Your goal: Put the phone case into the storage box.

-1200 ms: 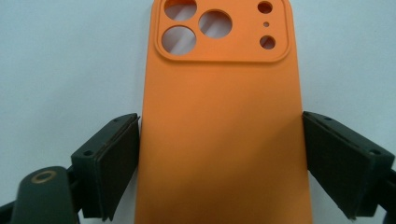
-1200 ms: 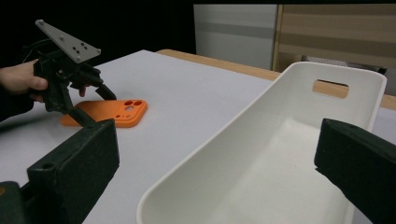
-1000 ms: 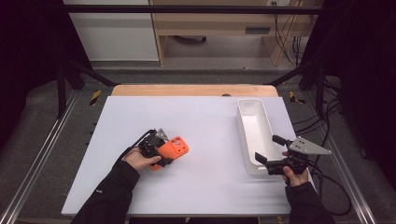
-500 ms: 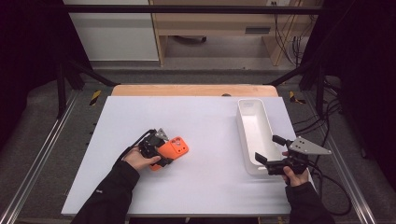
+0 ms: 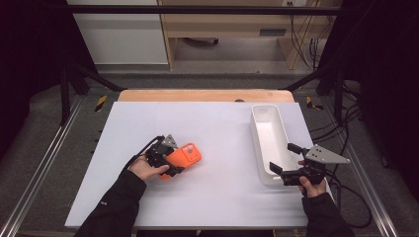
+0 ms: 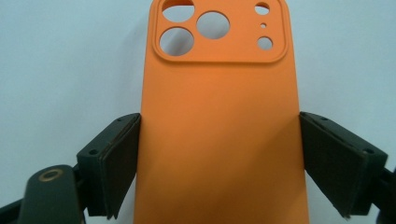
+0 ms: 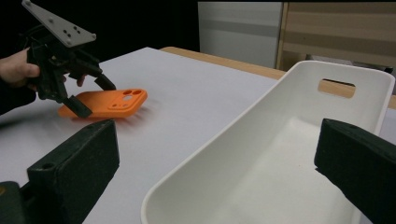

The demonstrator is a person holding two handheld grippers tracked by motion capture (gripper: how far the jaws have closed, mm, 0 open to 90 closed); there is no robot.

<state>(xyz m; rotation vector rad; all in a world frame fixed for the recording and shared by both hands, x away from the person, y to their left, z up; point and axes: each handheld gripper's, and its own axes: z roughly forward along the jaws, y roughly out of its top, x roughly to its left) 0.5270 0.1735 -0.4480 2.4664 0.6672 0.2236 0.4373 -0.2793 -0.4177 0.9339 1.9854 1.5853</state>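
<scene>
Nothing has visibly shifted since the earlier frames: both hands and the phone case [image 5: 185,155] sit where they were. On the left part of the white table [image 5: 217,197], the left gripper [image 5: 173,160] has its jaws clamped against the two long sides of the orange case, which lies flat with its camera cutouts pointing away from the hand. At the near end of the white tray [image 5: 269,133], the right gripper [image 5: 280,159] holds its jaws spread wide with nothing gripped.
</scene>
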